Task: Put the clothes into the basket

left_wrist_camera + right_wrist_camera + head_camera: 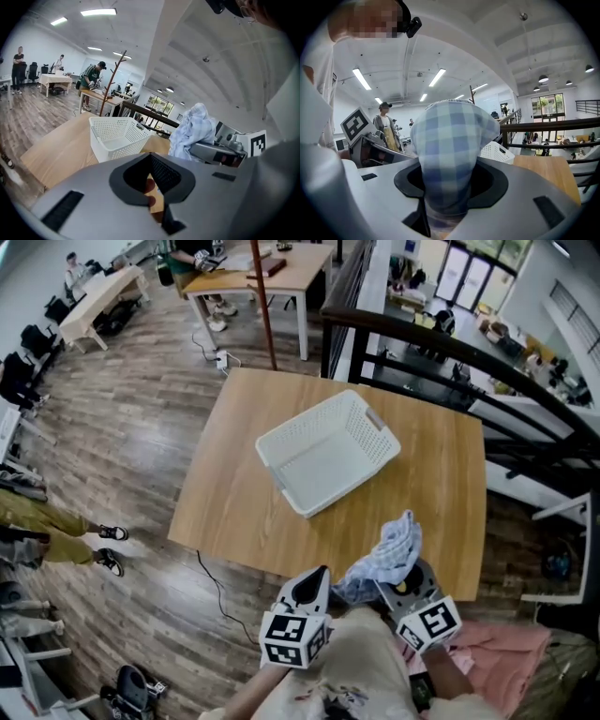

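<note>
A white perforated basket (317, 420) sits empty in the middle of the wooden table (230, 479); it also shows as the basket (115, 138) in the left gripper view and the basket (500, 151) in the right gripper view. My right gripper (389, 579) is shut on a blue checked cloth (394, 547), held bunched above the table's near edge. The cloth (450, 140) fills the space between the right gripper's (445, 192) jaws. My left gripper (312, 585) hovers beside it on the left, shut and with nothing in it (152, 183). From there the cloth (194, 126) shows to the right.
Pink clothes (502, 652) lie low at the right, off the table. A black railing (450, 351) runs behind the table's far right side. A thin brown pole (265, 306) stands at the far edge. A person's legs (56, 540) show on the floor at the left.
</note>
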`<state>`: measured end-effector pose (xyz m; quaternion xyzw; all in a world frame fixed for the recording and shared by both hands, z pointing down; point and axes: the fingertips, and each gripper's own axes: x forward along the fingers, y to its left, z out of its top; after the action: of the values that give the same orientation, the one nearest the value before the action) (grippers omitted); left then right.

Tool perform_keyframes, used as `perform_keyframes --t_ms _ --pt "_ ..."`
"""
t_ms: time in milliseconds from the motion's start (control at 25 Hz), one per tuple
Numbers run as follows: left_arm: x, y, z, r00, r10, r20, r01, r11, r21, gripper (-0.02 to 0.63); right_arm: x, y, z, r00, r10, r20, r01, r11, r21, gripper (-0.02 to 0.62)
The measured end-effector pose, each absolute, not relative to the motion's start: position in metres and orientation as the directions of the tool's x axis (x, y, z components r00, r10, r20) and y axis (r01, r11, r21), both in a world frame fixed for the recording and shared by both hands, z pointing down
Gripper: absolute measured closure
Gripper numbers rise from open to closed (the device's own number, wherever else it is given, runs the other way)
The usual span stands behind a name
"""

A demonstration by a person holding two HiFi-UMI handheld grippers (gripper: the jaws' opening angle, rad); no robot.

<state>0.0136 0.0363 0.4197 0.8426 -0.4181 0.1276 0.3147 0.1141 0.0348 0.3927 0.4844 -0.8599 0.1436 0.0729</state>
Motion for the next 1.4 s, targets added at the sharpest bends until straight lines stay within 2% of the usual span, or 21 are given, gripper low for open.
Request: perform_keyframes --t_ms 400,1400 --pt "0.007 -0.004 0.417 0.642 -0.602 0.475 -0.766 -0.475 0.433 0.609 0.111 -0.012 0.381 -0.481 -0.837 0.261 -0.876 0.450 -0.172 0.383" --pt "0.012 -0.121 0.449 0.551 -0.641 0.534 -0.825 -0.325 0.462 0.609 0.119 -0.158 0.386 -0.592 -0.739 0.320 -0.800 0.587 -0.125 0.385"
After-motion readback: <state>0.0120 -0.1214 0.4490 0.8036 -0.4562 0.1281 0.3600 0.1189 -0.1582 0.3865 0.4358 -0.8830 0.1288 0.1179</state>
